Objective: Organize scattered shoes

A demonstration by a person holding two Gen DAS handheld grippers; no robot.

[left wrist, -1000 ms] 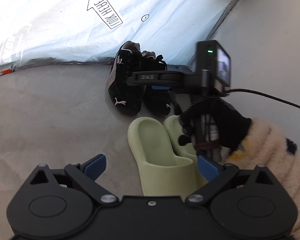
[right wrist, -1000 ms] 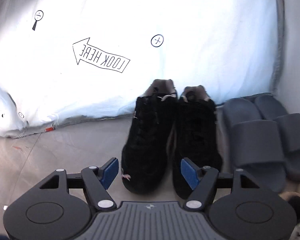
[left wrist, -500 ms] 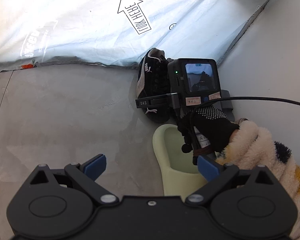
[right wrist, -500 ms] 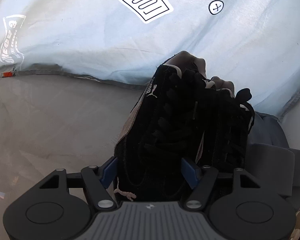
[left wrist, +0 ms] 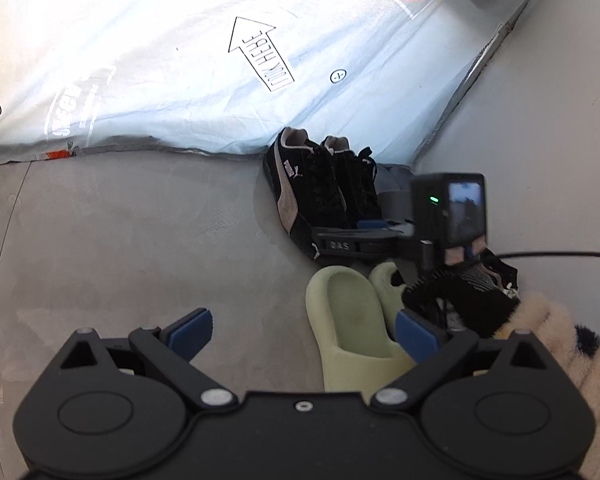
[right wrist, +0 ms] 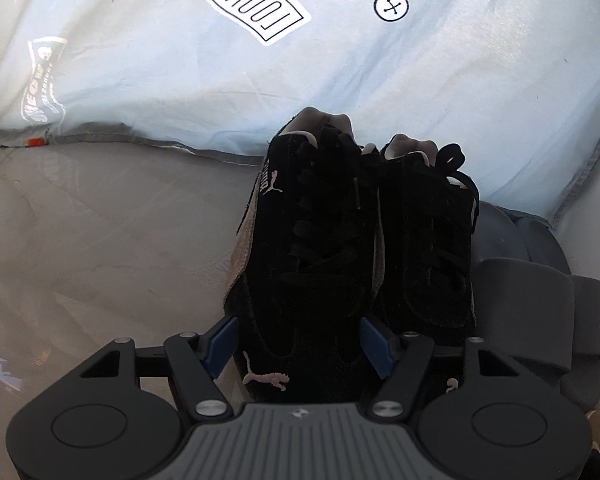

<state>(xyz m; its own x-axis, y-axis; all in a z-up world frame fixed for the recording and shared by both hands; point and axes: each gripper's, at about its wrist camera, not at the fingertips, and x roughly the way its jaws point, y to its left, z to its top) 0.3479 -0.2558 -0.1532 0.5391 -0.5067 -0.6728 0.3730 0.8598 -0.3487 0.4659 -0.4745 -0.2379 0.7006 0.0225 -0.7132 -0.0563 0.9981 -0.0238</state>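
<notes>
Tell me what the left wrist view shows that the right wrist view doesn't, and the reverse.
Only the left wrist view shows the pale green slippers, the gloved hand holding the right gripper from outside, and the open left gripper over bare floor. Only the right wrist view shows the right gripper straddling the toe of the left black sneaker. Both show the black sneaker pair, the grey slides beside it, and the printed sheet behind.

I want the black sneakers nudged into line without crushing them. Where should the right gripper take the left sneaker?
Across the toe box of the left black sneaker, coming from the toe end, where the right gripper already straddles it. That part is firm and narrow enough for the pads; laces and the soft collar sit farther back.
</notes>
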